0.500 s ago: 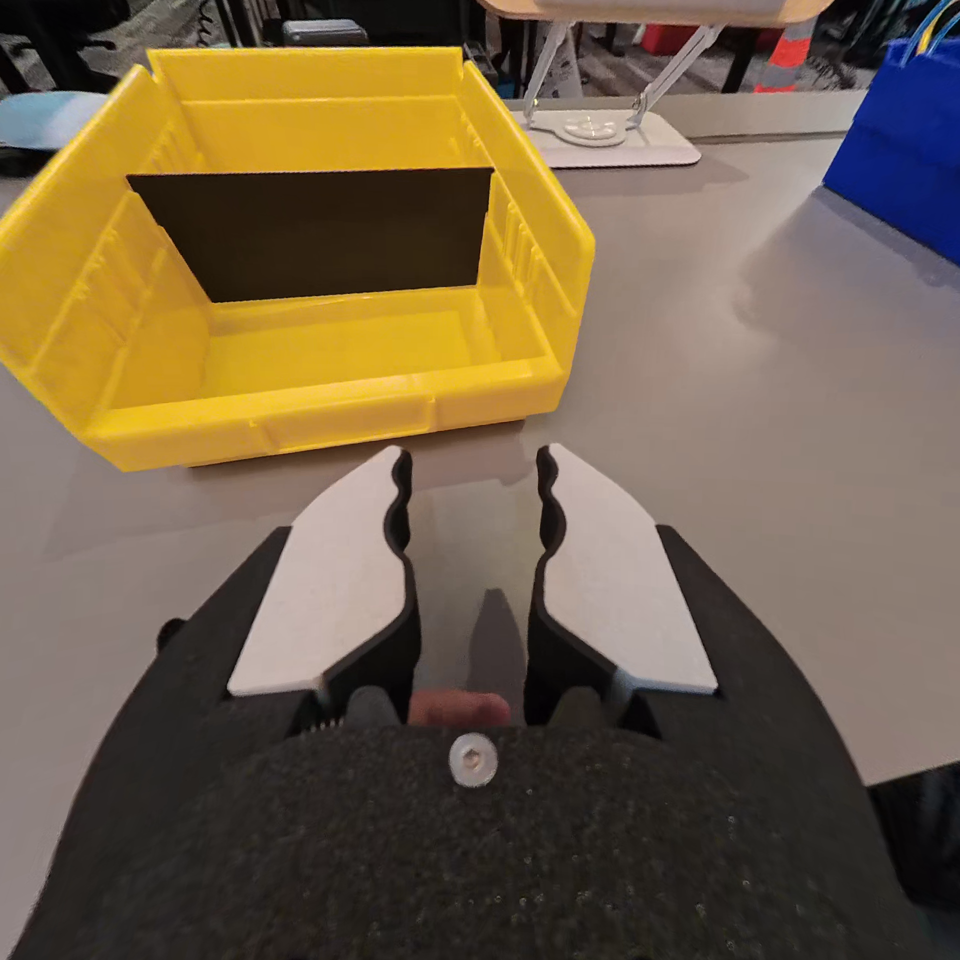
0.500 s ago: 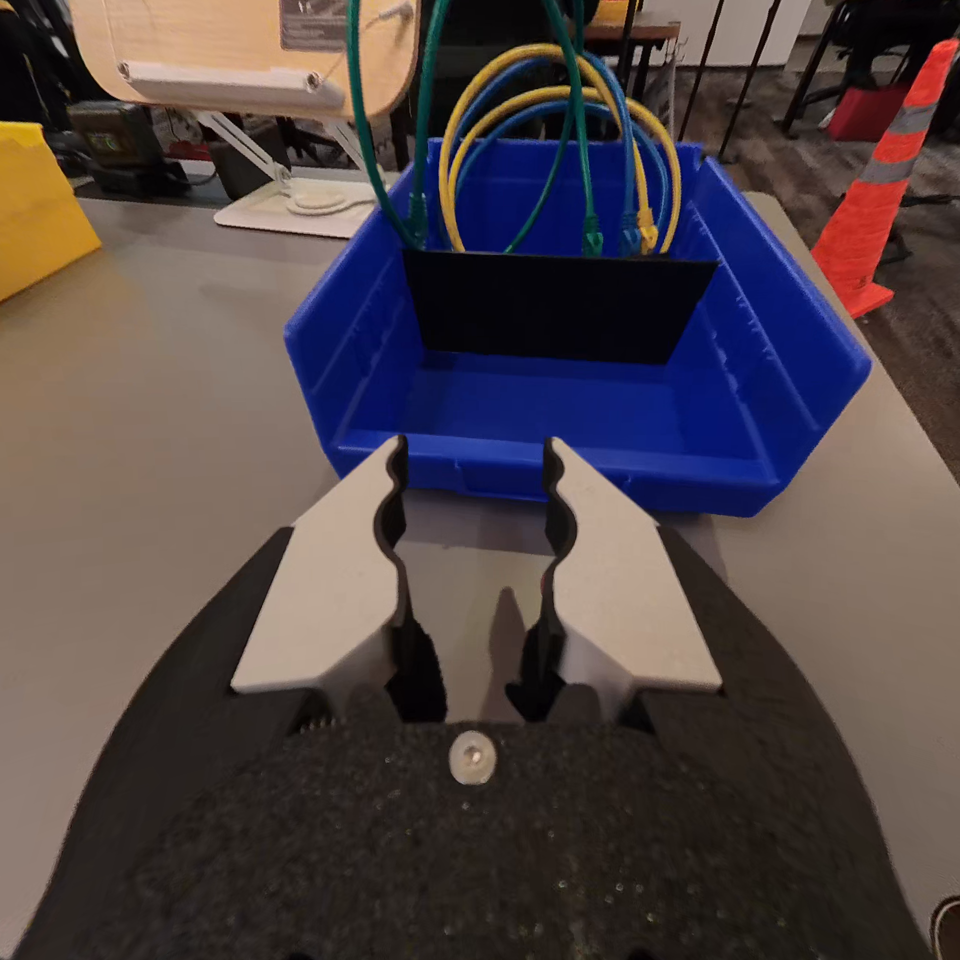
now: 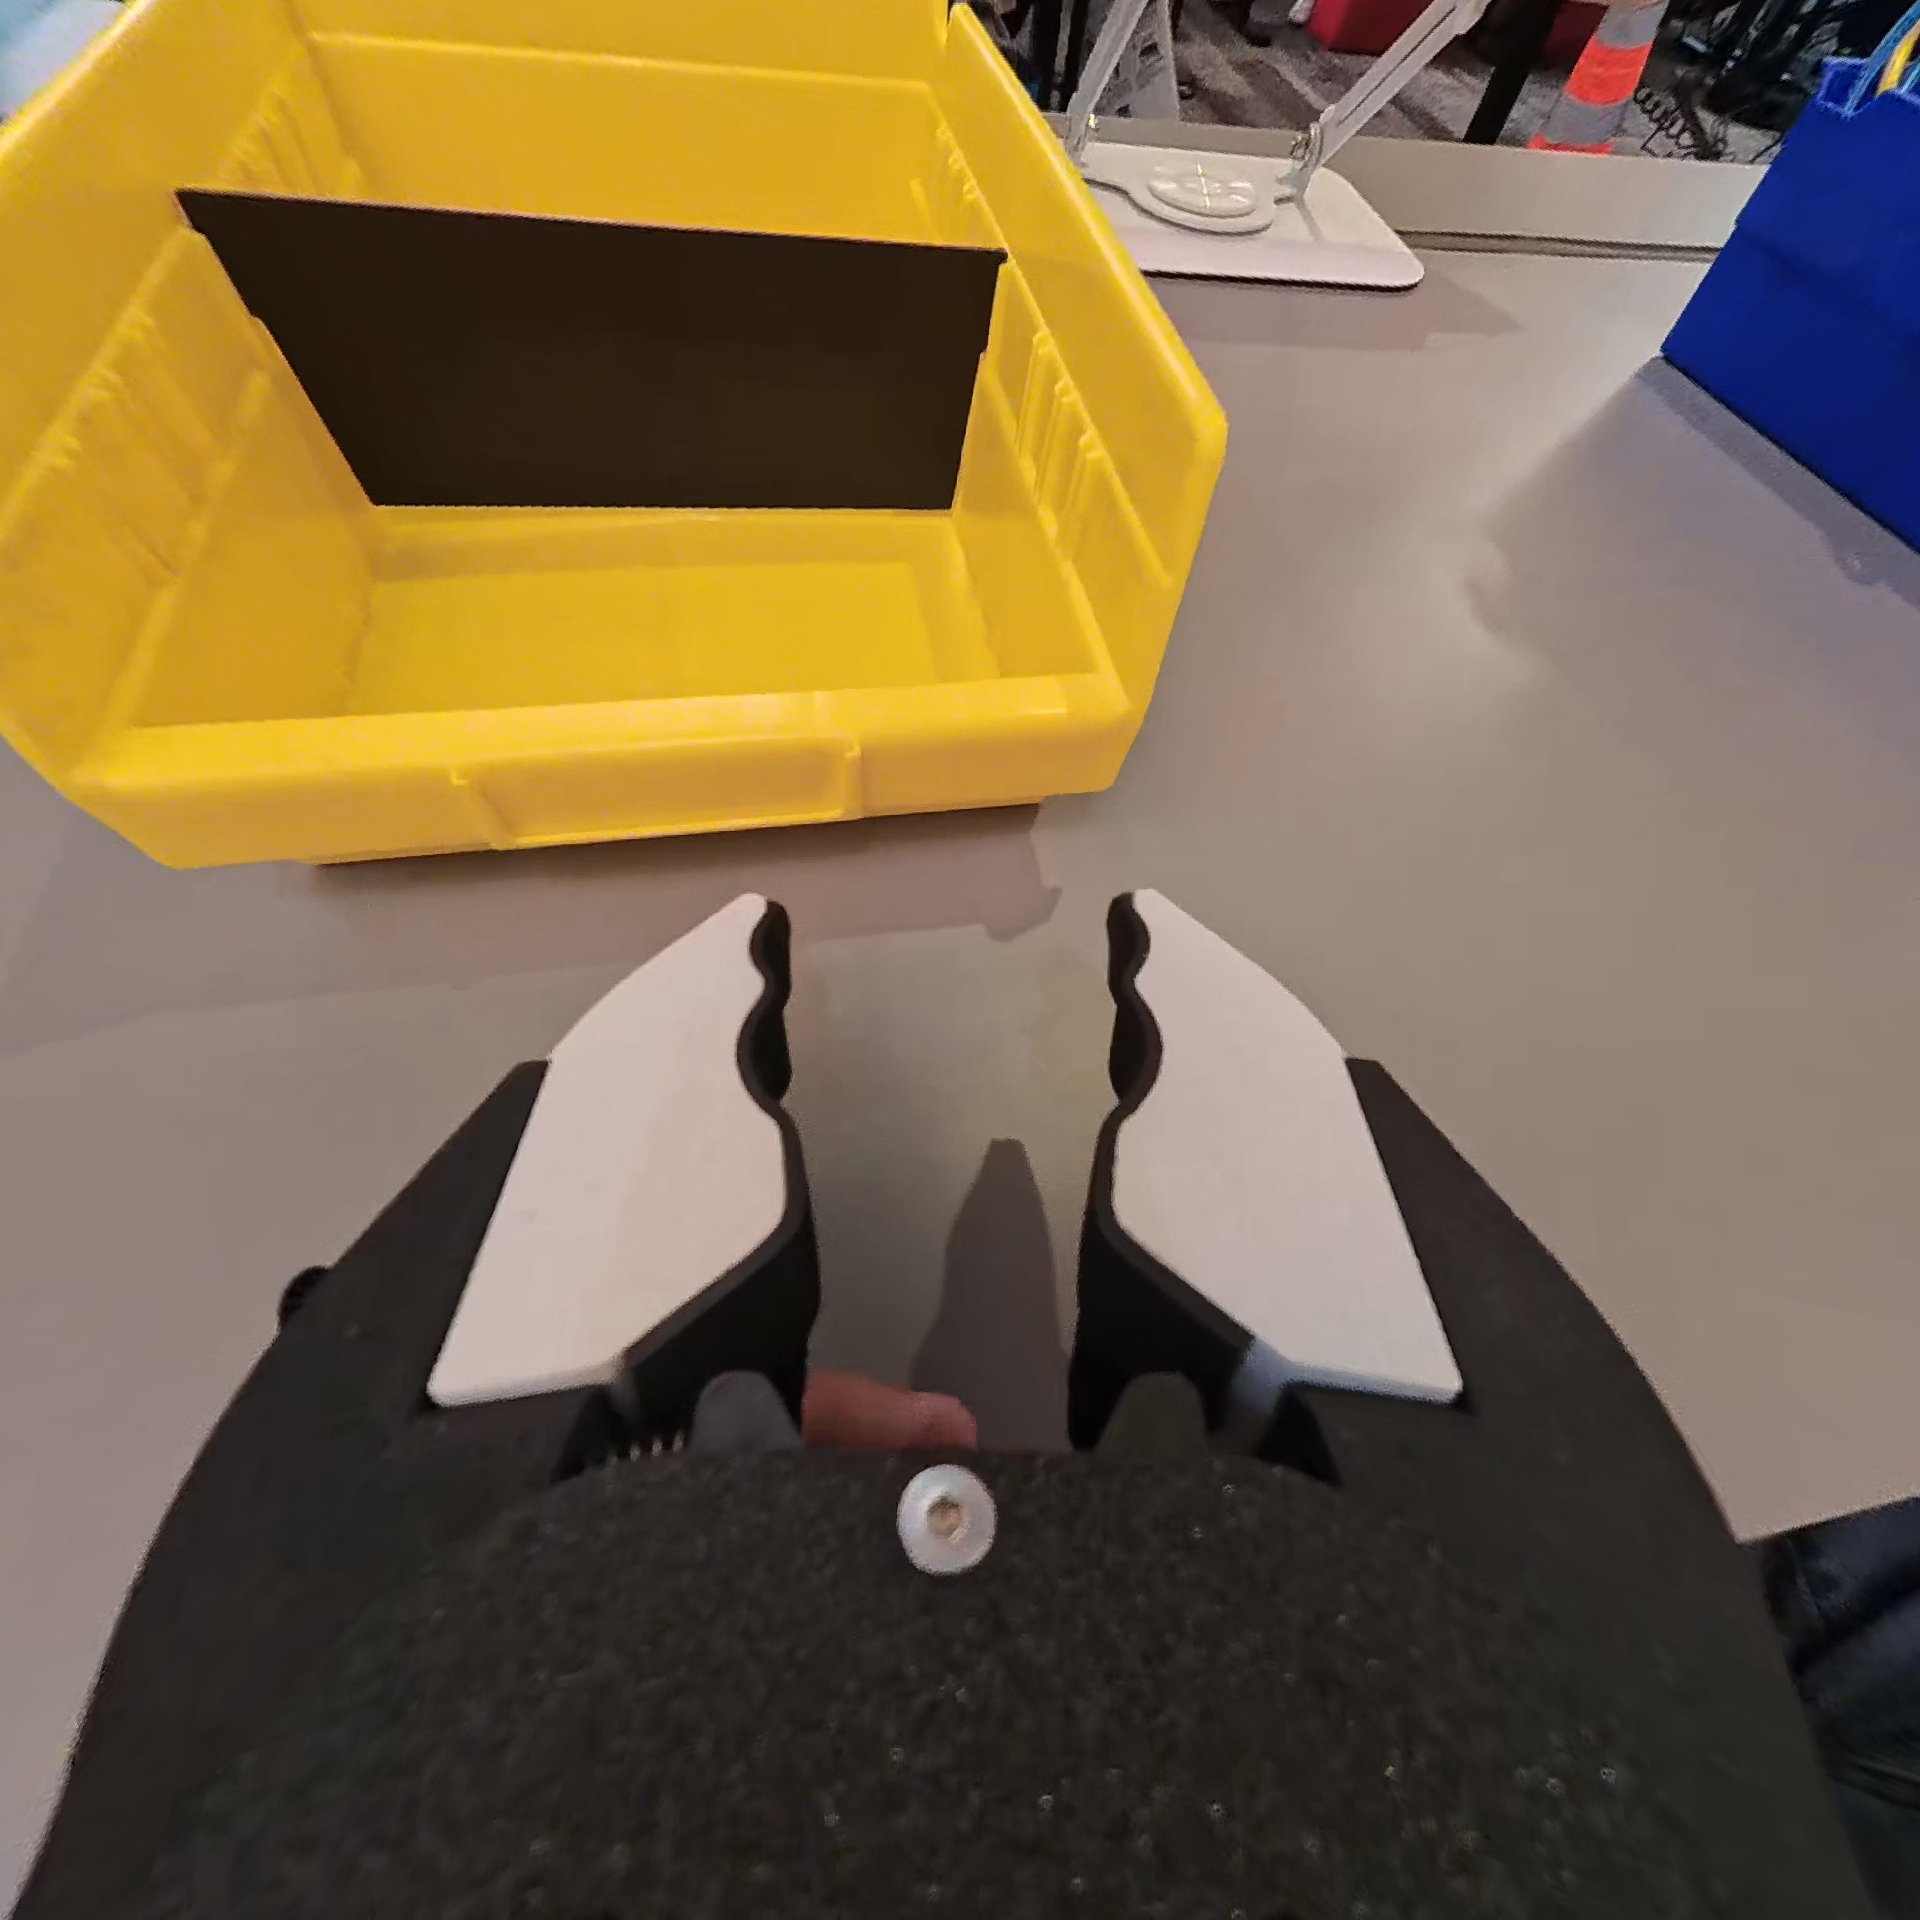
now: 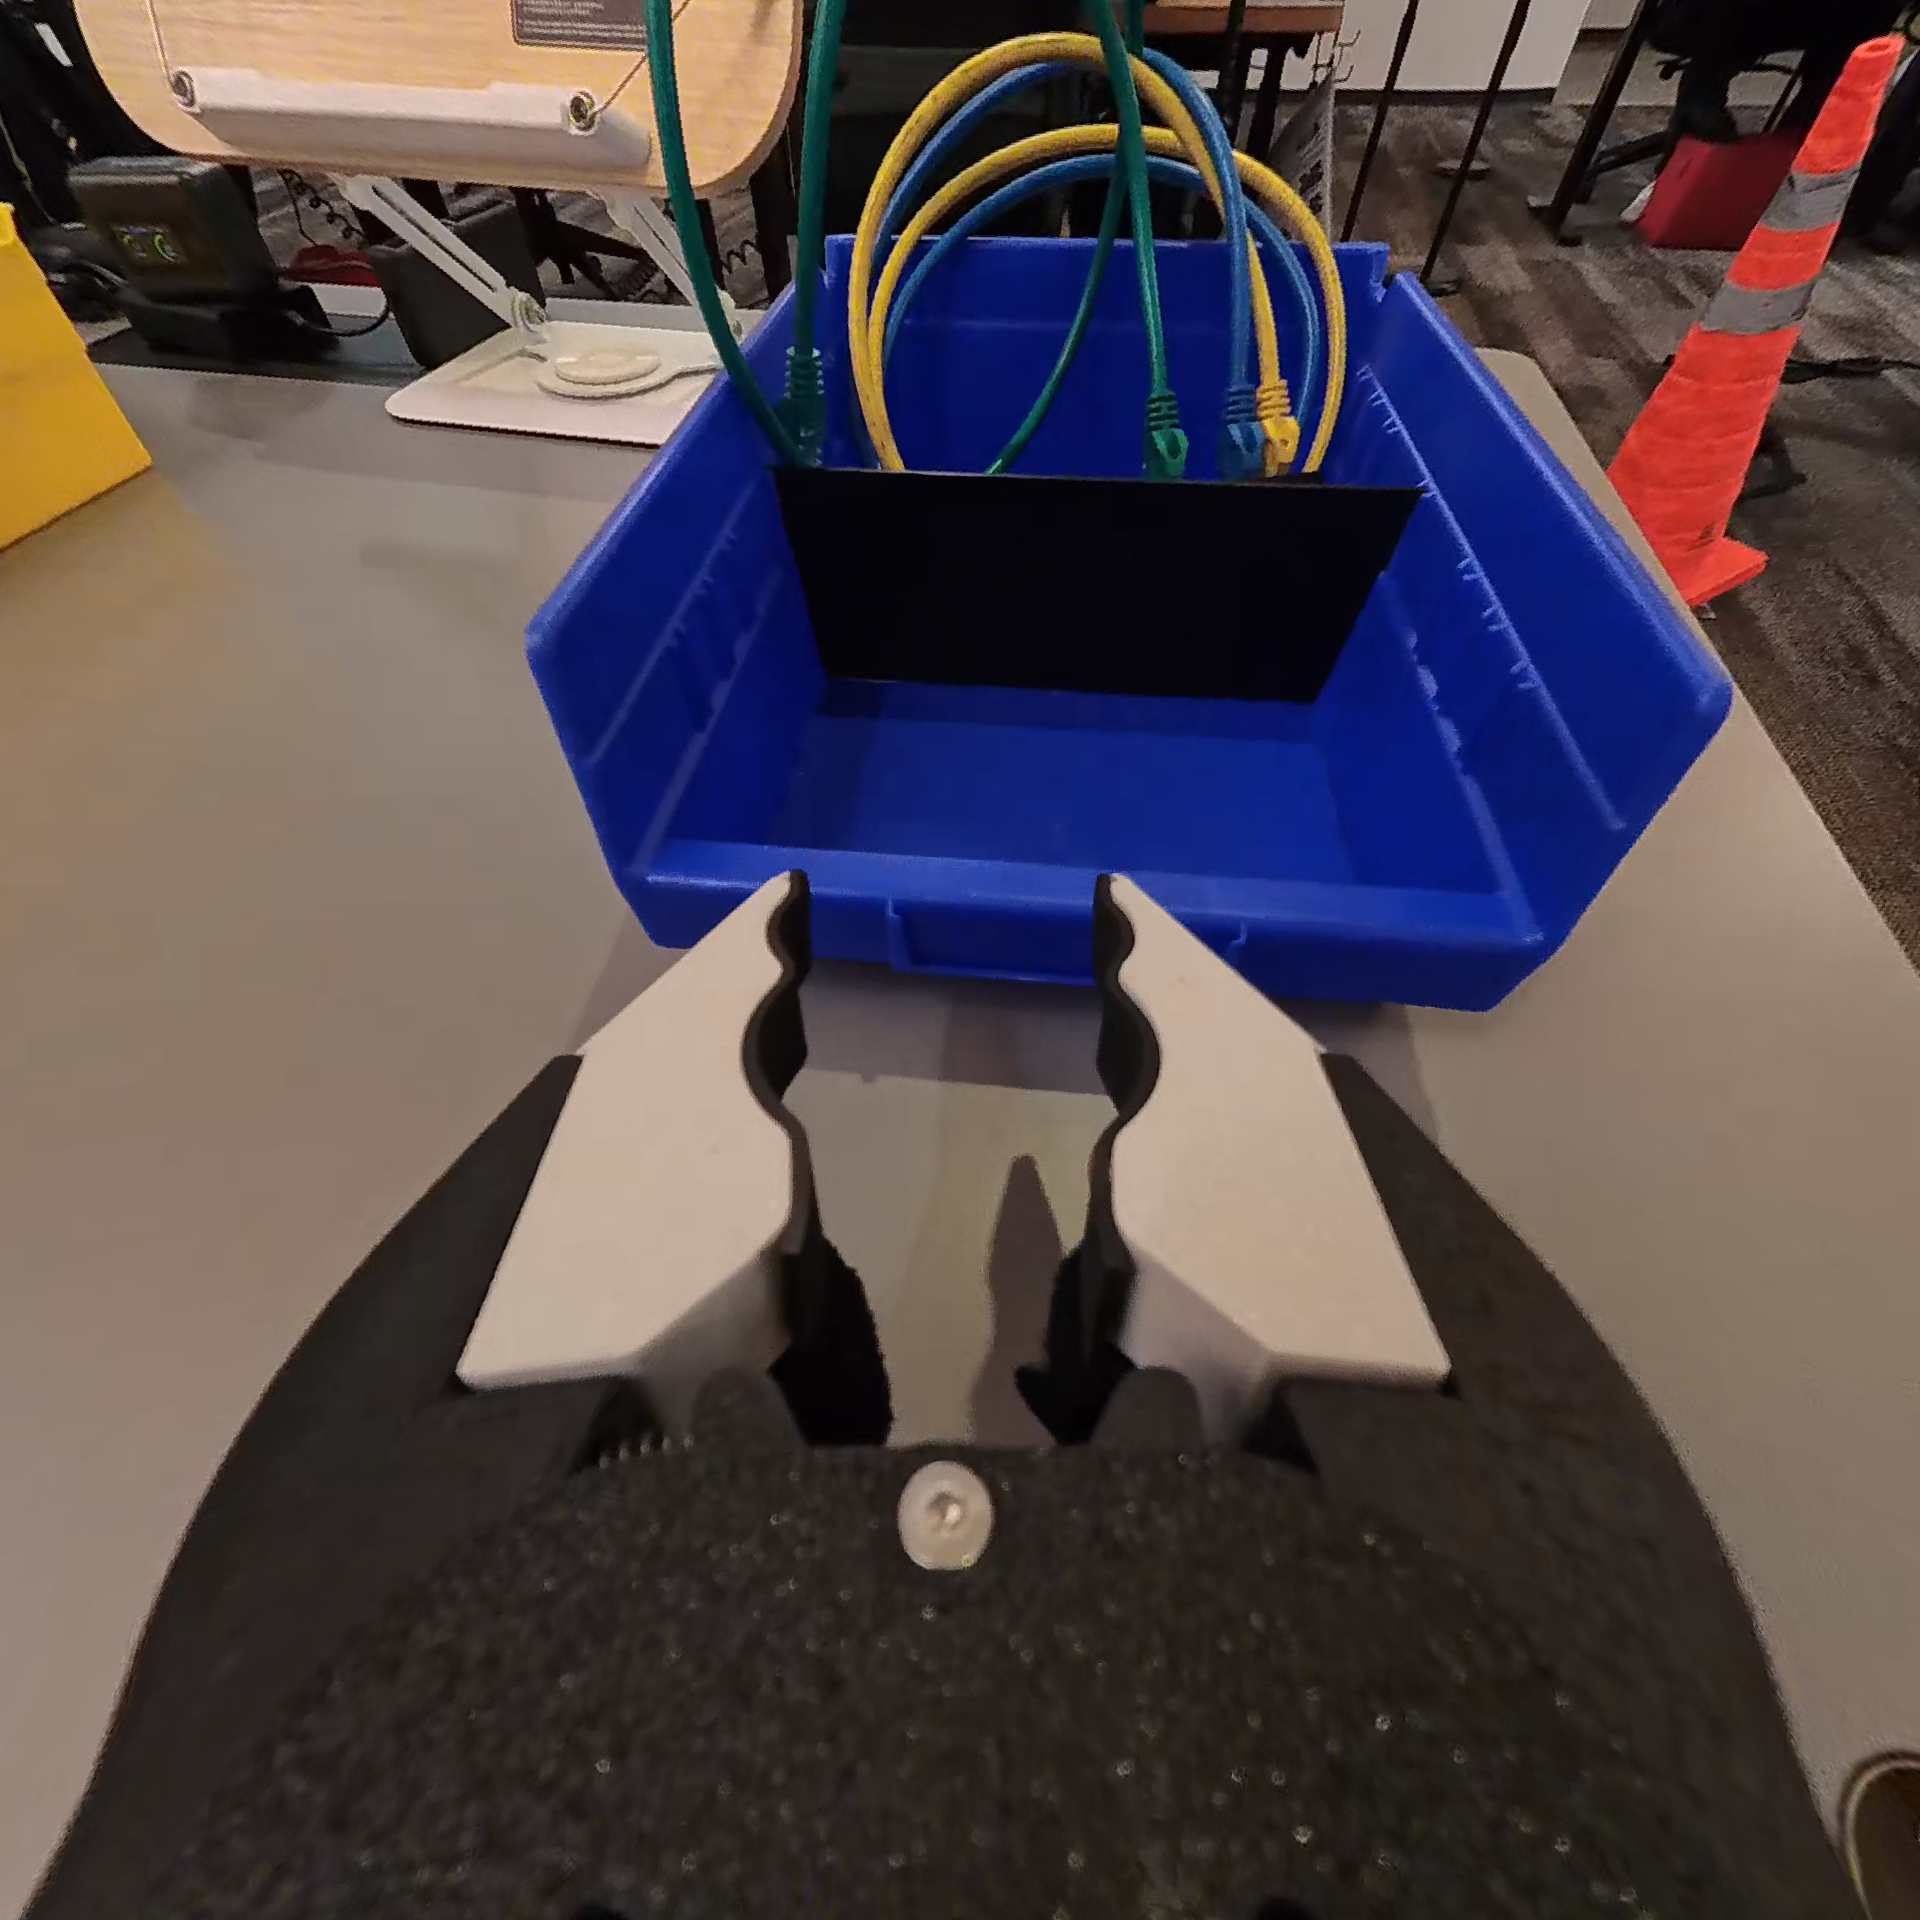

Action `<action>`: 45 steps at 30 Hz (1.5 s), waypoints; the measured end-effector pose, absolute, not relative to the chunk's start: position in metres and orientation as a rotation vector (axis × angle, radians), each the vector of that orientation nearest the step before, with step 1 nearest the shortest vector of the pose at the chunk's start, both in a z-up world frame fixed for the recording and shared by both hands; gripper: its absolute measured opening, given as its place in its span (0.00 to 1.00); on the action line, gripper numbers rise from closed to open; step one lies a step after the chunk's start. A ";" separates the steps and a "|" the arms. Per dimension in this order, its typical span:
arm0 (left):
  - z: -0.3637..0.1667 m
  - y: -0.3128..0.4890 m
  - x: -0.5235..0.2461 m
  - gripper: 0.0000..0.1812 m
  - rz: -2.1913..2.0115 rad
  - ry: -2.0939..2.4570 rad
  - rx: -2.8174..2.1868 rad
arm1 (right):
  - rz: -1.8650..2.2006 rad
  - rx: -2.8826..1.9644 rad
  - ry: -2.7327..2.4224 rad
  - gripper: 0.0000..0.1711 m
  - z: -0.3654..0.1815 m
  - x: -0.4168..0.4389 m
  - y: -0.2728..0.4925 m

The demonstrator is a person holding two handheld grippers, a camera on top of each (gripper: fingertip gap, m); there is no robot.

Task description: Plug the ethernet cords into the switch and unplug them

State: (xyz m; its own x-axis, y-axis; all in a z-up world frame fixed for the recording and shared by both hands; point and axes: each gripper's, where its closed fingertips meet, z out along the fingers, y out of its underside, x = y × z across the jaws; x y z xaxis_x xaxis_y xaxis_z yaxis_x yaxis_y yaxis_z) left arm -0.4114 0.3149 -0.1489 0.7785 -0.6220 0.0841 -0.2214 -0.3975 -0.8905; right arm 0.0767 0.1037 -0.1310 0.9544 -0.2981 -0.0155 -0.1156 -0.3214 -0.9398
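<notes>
A blue bin [image 4: 1621, 727] stands on the grey table with a black divider [image 4: 1091, 582] across it. Green [image 4: 1158, 416], blue [image 4: 1236, 416] and yellow [image 4: 1276, 416] ethernet cords loop down behind the divider; what they end in is hidden. No switch is visible. My right gripper [image 4: 948, 914] is open and empty, just short of the bin's front lip. My left gripper [image 3: 945, 935] is open and empty, in front of a yellow bin [image 3: 644, 769] that has its own black divider [image 3: 644, 374]. The yellow bin's front compartment holds nothing.
A white stand base [image 3: 1247, 223] with a wooden board [image 4: 436, 83] sits at the table's back. An orange cone [image 4: 1745, 343] stands on the floor to the right. The blue bin's corner shows in the left wrist view [image 3: 1808, 343]. The table's right edge [image 4: 1766, 748] runs close beside the blue bin.
Both grippers have moved a little forward toward their bins. The left gripper's jaws have opened slightly wider.
</notes>
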 end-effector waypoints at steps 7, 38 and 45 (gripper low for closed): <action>-0.153 0.312 -0.406 0.30 -0.554 0.639 -2.006 | -0.192 -1.906 0.300 0.31 -0.133 0.078 0.104; -0.143 0.199 -0.281 0.40 -0.706 0.995 -1.841 | -0.048 -1.872 -0.064 0.32 -0.089 -0.098 0.156; -0.111 0.148 -0.160 0.40 -0.742 1.028 -1.690 | -0.493 -1.668 0.416 0.31 -0.064 0.031 0.066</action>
State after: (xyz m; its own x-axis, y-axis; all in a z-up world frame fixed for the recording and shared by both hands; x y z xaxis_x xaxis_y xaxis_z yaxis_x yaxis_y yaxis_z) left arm -0.1604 0.1479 -0.1107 0.4540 -0.8910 0.0092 -0.2893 -0.1572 -0.9442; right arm 0.0305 0.0664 -0.0638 0.8418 -0.5330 0.0849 0.0049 -0.1498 -0.9887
